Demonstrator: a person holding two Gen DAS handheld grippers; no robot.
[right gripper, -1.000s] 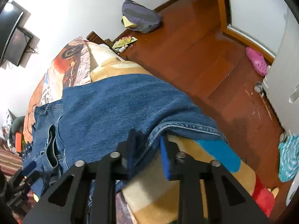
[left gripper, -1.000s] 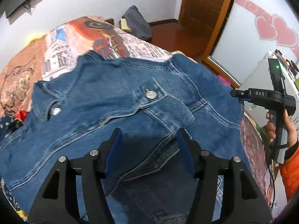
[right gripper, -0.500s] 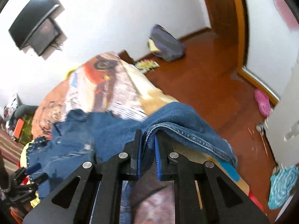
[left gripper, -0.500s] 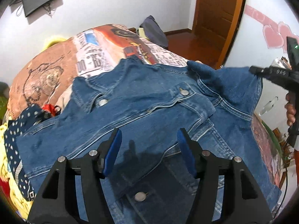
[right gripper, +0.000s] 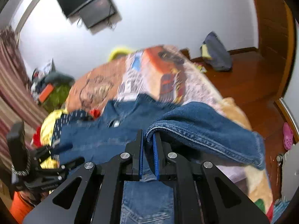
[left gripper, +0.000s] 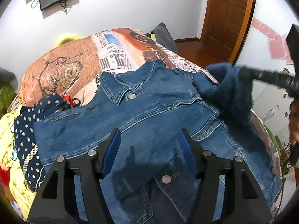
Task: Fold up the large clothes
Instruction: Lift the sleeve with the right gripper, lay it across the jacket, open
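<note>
A blue denim jacket lies front-up and spread out on the bed, collar toward the far side. My left gripper is open and empty, hovering just above the jacket's lower front. My right gripper is shut on the jacket's sleeve, holding it lifted above the jacket body. In the left wrist view the raised sleeve hangs from the right gripper at the jacket's right shoulder. The left gripper shows at the lower left of the right wrist view.
The bed has a newspaper-print cover. A pile of clothes, yellow and dotted navy, lies left of the jacket. A dark bag sits on the wooden floor by the door. A pink shoe lies at the right.
My right gripper shut on the sleeve and lifted it up and inward over the jacket. My left gripper drew back and up, staying open.
</note>
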